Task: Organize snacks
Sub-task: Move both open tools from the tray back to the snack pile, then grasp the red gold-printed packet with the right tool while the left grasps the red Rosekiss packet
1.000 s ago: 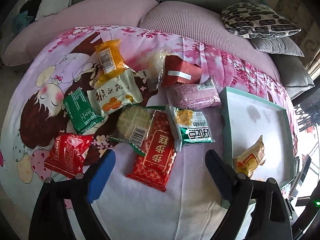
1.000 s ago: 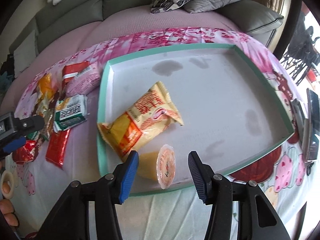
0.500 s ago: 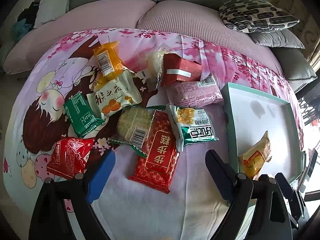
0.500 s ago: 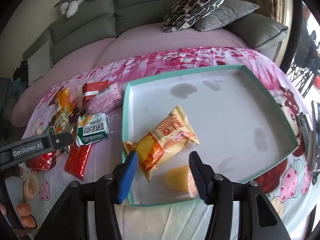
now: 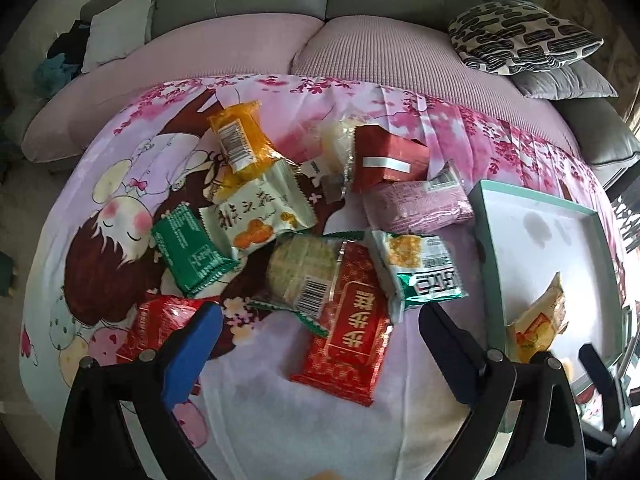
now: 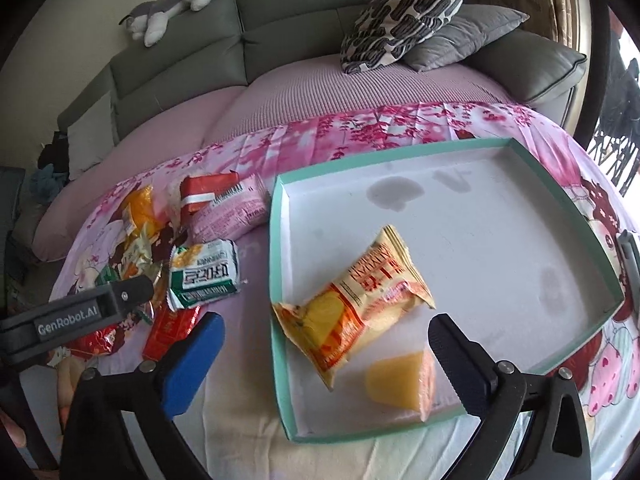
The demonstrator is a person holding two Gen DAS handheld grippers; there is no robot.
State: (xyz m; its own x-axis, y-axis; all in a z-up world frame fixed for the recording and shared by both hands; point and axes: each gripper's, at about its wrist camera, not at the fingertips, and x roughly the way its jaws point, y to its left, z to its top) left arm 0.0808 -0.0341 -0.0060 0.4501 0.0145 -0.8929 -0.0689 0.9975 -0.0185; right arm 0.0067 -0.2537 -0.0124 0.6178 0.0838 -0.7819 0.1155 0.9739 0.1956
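A white tray with a teal rim [image 6: 280, 240] lies on the pink printed cloth and holds a yellow snack packet [image 6: 360, 300] and a jelly cup [image 6: 396, 380] on its side. My right gripper [image 6: 326, 328] hovers over the tray's near corner. Its jaws are opening wide and touch neither snack below them. Left of the tray [image 5: 484, 240] is a pile of snacks: a long red packet [image 5: 352, 328], a green-white packet [image 5: 424, 268], a pink packet [image 5: 416, 204], a red box [image 5: 388, 156], an orange packet [image 5: 240, 140]. My left gripper [image 5: 320, 320] hangs above the long red packet with its jaws opening and gripping nothing.
A green packet [image 5: 188, 252], a small red packet [image 5: 156, 320] and a round cracker pack [image 5: 304, 268] lie in the same pile. A grey sofa with patterned cushions [image 6: 404, 16] and a plush toy [image 6: 172, 4] stands behind. A dark flat object [image 6: 628, 256] lies right of the tray.
The right jaws have spread wide around the jelly cup, and the gripper has drawn back and up a little. The left jaws widened slightly; the left hand barely moved.
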